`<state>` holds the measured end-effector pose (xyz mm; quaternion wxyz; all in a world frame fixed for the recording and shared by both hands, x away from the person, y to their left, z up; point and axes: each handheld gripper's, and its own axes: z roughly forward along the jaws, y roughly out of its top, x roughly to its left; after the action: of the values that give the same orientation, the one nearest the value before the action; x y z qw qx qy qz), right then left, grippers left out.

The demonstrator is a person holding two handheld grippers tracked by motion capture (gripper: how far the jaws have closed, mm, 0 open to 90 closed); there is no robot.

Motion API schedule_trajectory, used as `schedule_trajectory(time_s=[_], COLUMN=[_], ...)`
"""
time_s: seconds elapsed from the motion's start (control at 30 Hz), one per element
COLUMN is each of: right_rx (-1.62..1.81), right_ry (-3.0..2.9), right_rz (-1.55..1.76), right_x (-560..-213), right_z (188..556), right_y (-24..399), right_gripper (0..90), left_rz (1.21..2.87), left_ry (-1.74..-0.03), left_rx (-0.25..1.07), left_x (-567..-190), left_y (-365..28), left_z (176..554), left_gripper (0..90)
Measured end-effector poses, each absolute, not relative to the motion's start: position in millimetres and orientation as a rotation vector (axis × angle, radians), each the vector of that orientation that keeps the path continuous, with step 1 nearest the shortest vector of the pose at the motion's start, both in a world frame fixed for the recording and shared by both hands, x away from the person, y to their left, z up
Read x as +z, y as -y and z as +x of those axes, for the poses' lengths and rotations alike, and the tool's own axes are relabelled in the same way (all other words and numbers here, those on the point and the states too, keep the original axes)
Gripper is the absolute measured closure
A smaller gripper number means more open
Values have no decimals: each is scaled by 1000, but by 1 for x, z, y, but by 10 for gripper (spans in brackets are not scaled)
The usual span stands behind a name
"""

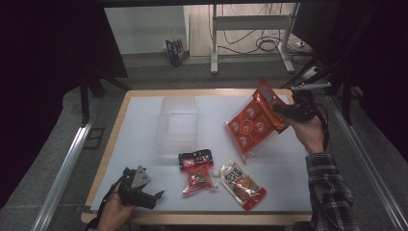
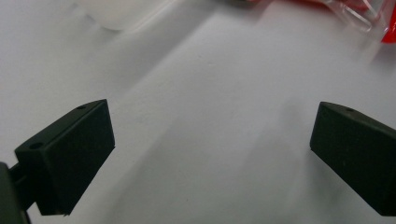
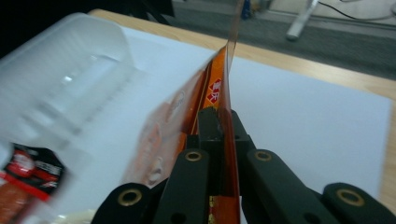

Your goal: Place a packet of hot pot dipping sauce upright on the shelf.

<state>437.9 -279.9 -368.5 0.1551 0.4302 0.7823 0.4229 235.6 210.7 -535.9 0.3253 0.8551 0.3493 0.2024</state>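
Note:
A large orange snack bag (image 1: 252, 122) hangs tilted above the right half of the table, pinched at its upper right edge by my right gripper (image 1: 284, 111), which is shut on it. The right gripper view looks along the bag's thin edge (image 3: 219, 93), clamped between the black jaws. My left gripper (image 1: 156, 196) rests at the table's front left corner, open, with bare white tabletop between its fingers (image 2: 74, 154). A red-and-black packet (image 1: 196, 171) and an orange-and-cream packet (image 1: 242, 184) lie flat near the front middle.
A clear plastic bin (image 1: 177, 126) stands left of centre on the white table top (image 1: 288, 168); the same bin (image 3: 60, 88) lies to the left in the right gripper view. The table has a wooden rim (image 1: 202, 217). Metal rails run down both sides, and desk legs and cables stand behind.

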Motion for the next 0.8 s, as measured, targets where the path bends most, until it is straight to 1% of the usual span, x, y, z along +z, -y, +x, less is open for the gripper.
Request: schedule_trajectory(time_s=[0.13,0.47,0.8], right_rx=[1274,1252,1194], right_ry=[-2260,-2303,-2316], right_rz=[1184,1040,966], right_x=[-358,-332,-319], right_z=[433,420,418], right_y=[262,223,197], right_gripper=[886,888,888], left_rz=[2213,2195,2201], left_ry=[-918,-927,-913], left_rx=[500,477,501], left_x=[-534,-532,-533], left_y=[-212,-215,-213], left_z=[236,236,235], left_gripper=[0,0,0])
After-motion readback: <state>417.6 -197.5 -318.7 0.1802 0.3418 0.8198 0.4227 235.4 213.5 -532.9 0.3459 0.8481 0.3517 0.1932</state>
